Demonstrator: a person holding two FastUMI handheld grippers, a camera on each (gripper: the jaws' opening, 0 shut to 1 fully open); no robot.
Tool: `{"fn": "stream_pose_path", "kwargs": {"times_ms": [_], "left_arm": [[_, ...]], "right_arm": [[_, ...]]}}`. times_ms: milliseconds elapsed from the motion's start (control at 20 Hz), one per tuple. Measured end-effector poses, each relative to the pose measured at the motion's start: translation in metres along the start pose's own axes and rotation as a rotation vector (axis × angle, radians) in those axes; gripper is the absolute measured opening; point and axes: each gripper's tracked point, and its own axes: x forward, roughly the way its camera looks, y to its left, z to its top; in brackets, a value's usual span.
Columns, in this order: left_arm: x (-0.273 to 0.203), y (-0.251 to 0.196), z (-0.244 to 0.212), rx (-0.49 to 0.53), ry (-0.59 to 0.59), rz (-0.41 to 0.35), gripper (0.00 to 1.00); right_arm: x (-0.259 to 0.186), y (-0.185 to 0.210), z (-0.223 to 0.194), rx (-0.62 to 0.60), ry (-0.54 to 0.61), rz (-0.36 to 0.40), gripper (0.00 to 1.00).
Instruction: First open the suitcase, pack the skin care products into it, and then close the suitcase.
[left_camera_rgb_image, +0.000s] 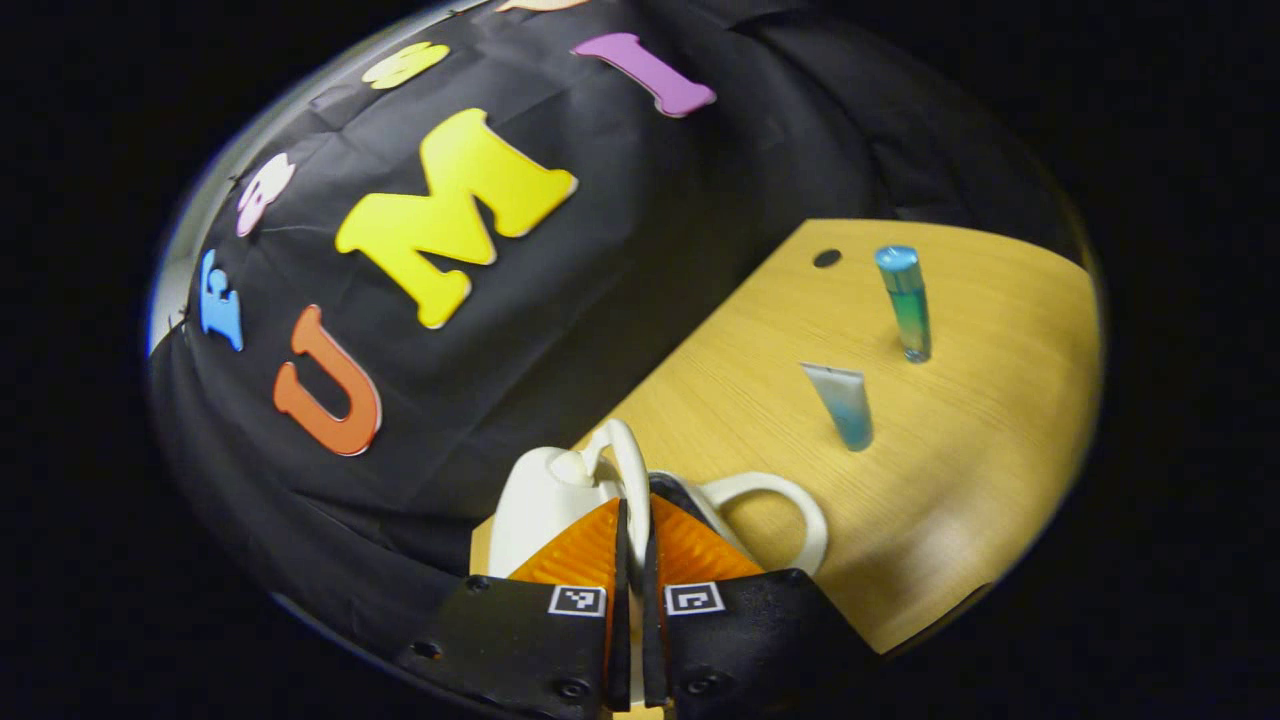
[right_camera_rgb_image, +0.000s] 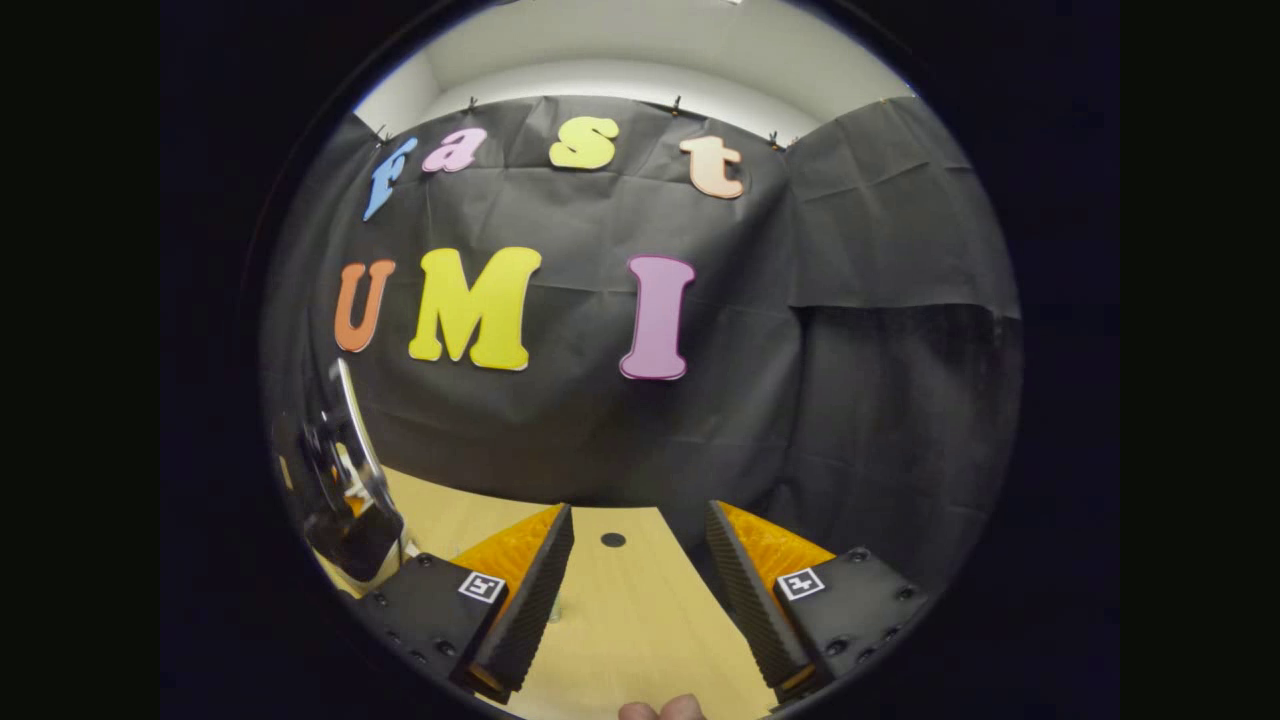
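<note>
My left gripper (left_camera_rgb_image: 635, 510) is shut on a thin white loop handle (left_camera_rgb_image: 628, 455) of the white suitcase (left_camera_rgb_image: 545, 495), which sits at the table's near corner against the booth wall. A second white handle (left_camera_rgb_image: 795, 500) curves out to the right of the fingers. Two skin care products stand further out on the table: a blue-green bottle (left_camera_rgb_image: 905, 300) and a pale blue tube (left_camera_rgb_image: 845, 405) resting on its cap. My right gripper (right_camera_rgb_image: 637, 520) is open over bare table, with nothing between its fingers. In the right gripper view the left gripper (right_camera_rgb_image: 345, 520) appears at the far left edge.
The wooden table (left_camera_rgb_image: 980, 470) has a small dark hole (left_camera_rgb_image: 827, 258) near its back edge, also seen as the hole (right_camera_rgb_image: 613, 540) ahead of the right gripper. The black cloth wall runs close behind the table. A person's fingertip (right_camera_rgb_image: 660, 710) shows at the bottom edge.
</note>
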Motion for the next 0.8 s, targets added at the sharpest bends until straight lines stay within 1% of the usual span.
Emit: {"fn": "stream_pose_path", "kwargs": {"times_ms": [150, 300, 400, 550, 700, 800], "left_arm": [[-0.012, 0.078, -0.001, -0.123, -0.084, 0.094, 0.07], [-0.011, 0.152, -0.03, -0.235, -0.132, 0.184, 0.06], [-0.009, 0.196, -0.056, -0.281, -0.158, 0.246, 0.07], [0.0, 0.251, -0.111, -0.367, -0.119, 0.315, 0.07], [0.016, 0.278, -0.177, -0.476, -0.091, 0.363, 0.07], [0.029, 0.284, -0.231, -0.578, -0.037, 0.376, 0.07]], "right_arm": [[0.001, 0.028, 0.01, 0.005, -0.011, 0.053, 0.8], [0.001, 0.054, 0.016, -0.007, -0.018, 0.097, 0.8], [-0.002, 0.067, 0.019, -0.016, -0.013, 0.118, 0.8], [-0.005, 0.084, 0.021, -0.057, -0.009, 0.138, 0.8], [-0.006, 0.102, 0.019, -0.085, 0.008, 0.154, 0.8], [-0.008, 0.114, 0.011, -0.106, 0.036, 0.169, 0.8]]}}
